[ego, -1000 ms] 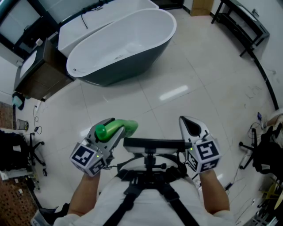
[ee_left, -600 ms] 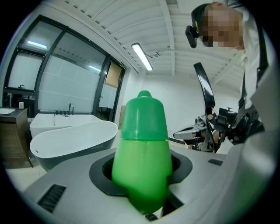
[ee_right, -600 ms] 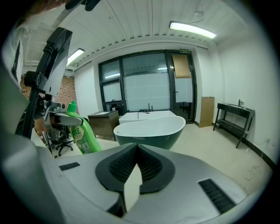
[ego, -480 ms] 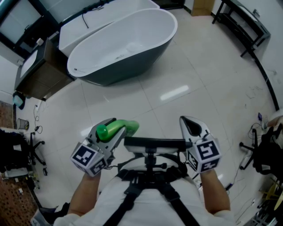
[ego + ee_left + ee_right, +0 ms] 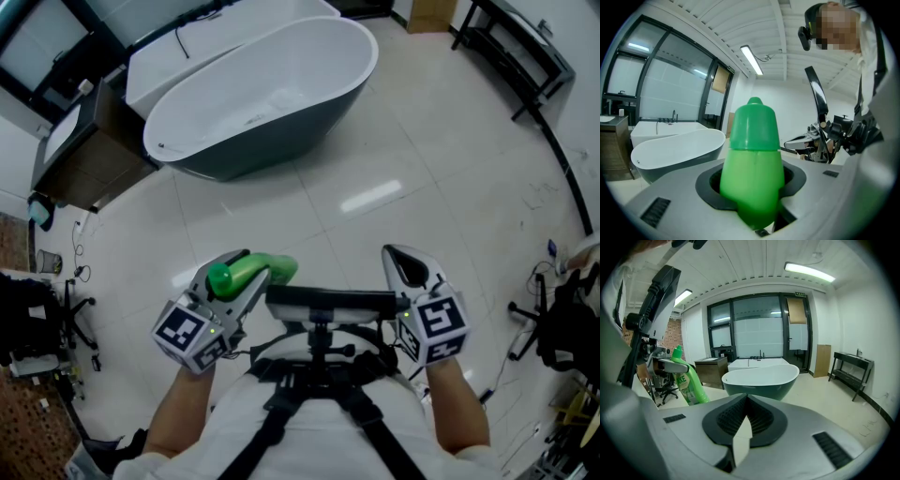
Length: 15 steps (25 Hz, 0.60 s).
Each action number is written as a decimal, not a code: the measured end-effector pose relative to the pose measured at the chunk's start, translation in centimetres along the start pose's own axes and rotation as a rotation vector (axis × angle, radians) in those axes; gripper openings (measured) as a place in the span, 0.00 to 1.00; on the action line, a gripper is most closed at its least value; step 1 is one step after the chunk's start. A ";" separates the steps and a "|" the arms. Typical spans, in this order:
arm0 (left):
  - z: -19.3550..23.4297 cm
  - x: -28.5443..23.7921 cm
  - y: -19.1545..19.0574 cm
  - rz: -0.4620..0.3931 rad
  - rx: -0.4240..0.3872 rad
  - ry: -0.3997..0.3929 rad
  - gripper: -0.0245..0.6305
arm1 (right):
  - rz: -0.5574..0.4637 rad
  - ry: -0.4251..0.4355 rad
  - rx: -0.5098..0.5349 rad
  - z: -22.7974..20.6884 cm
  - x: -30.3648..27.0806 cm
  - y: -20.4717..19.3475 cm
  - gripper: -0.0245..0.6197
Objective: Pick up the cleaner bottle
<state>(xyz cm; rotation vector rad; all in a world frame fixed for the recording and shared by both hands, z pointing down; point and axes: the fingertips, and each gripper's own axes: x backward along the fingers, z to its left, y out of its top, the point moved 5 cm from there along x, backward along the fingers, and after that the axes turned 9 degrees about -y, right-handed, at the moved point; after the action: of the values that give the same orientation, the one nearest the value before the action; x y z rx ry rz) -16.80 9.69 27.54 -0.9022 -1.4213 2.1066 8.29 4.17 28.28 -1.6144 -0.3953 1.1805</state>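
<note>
The green cleaner bottle (image 5: 246, 273) with its green cap is clamped in my left gripper (image 5: 246, 278), held off the floor in front of the person's chest. In the left gripper view the bottle (image 5: 753, 166) fills the gap between the grey jaws, cap end up. In the right gripper view the same bottle (image 5: 689, 380) shows at the left, tilted, gripped near its neck. My right gripper (image 5: 405, 267) is shut with nothing between its jaws and hangs beside the left one, at the same height.
A freestanding bathtub (image 5: 253, 98), white inside and dark outside, stands ahead on the pale tiled floor. A dark wooden cabinet (image 5: 80, 150) sits to its left. A black bench (image 5: 511, 47) stands at the right wall. Office chairs (image 5: 37, 319) and cables crowd the left.
</note>
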 end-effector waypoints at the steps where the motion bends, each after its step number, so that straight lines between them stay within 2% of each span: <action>1: 0.0 0.0 0.0 -0.001 -0.002 -0.003 0.31 | 0.000 0.000 0.000 0.0 0.0 0.0 0.05; 15: 0.1 -0.1 0.2 0.008 0.009 0.016 0.31 | 0.006 -0.007 0.002 -0.1 -0.2 -0.3 0.05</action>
<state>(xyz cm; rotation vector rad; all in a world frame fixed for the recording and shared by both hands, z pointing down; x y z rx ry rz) -16.82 9.46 27.37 -0.9202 -1.4021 2.1050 8.36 4.08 28.60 -1.6110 -0.3931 1.1912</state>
